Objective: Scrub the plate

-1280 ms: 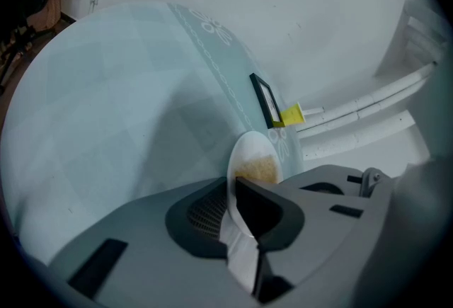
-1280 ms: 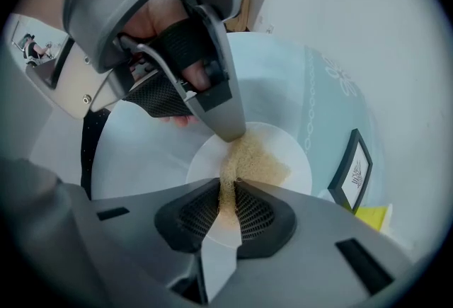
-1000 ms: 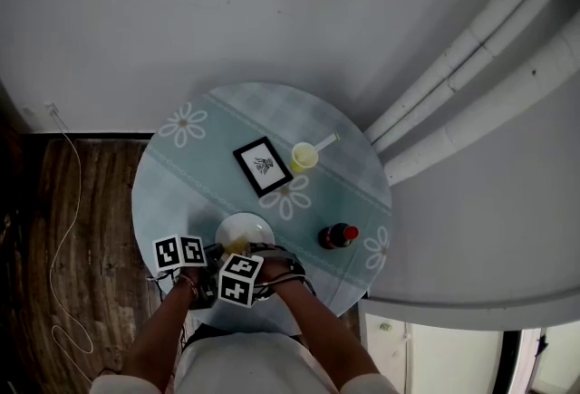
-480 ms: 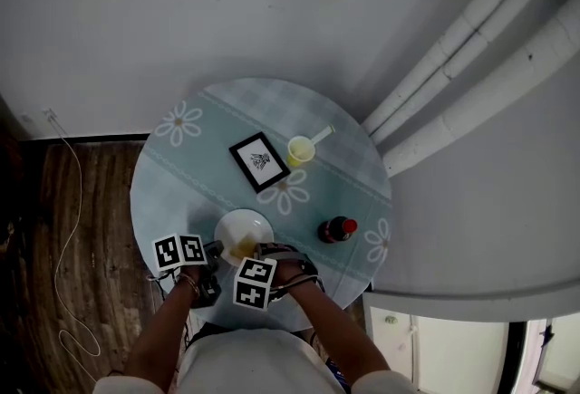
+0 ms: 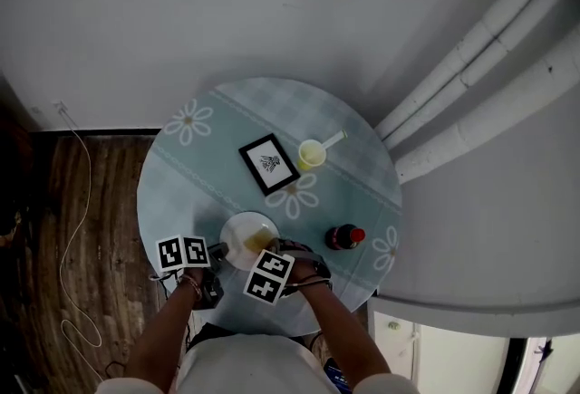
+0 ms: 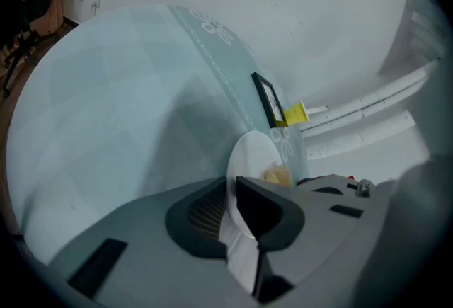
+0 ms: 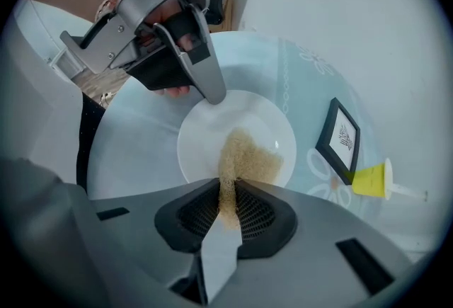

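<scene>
my left gripper clamps the white plate by its rim; my right gripper pinches a tan pad lying on it.

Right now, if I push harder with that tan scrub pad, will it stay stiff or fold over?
Probably soft: the scrub pad looks fibrous and is pinched thin between the jaws of the right tool, so it likely bends. It seems light, and should drag rather than slip on the white plate, whose rim the left tool clamps.
</scene>
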A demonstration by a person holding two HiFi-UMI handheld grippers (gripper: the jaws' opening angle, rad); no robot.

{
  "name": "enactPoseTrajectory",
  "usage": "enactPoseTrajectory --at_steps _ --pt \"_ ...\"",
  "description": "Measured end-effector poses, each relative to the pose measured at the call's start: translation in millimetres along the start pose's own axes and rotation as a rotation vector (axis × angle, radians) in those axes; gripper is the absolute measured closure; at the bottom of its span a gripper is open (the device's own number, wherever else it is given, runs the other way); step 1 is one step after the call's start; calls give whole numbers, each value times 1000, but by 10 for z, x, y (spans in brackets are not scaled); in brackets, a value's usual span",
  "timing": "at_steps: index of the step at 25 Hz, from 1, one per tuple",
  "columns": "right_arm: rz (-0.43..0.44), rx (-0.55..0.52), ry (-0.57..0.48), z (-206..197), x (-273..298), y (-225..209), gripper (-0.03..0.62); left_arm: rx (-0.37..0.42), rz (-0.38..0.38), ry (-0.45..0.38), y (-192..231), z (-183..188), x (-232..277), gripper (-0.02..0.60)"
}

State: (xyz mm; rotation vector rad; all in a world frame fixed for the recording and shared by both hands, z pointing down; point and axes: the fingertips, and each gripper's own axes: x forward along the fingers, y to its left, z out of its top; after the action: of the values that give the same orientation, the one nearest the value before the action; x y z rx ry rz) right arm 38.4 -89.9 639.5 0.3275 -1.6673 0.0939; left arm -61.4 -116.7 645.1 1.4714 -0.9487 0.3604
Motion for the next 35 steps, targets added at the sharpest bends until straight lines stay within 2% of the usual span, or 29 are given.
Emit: enactPoseTrajectory --at_steps 6,13,25,35 --pt "8 82 -27 92 53 -156 528 1 12 -14 -2 8 -4 535" --pt "14 43 -6 294 120 -203 528 -30 -11 -12 8 7 -4 536" --pt "30 -60 29 380 117 -93 530 -46 -13 -23 5 16 1 537" --pt "51 -75 49 395 103 62 530 -53 -14 -18 10 12 -1 537"
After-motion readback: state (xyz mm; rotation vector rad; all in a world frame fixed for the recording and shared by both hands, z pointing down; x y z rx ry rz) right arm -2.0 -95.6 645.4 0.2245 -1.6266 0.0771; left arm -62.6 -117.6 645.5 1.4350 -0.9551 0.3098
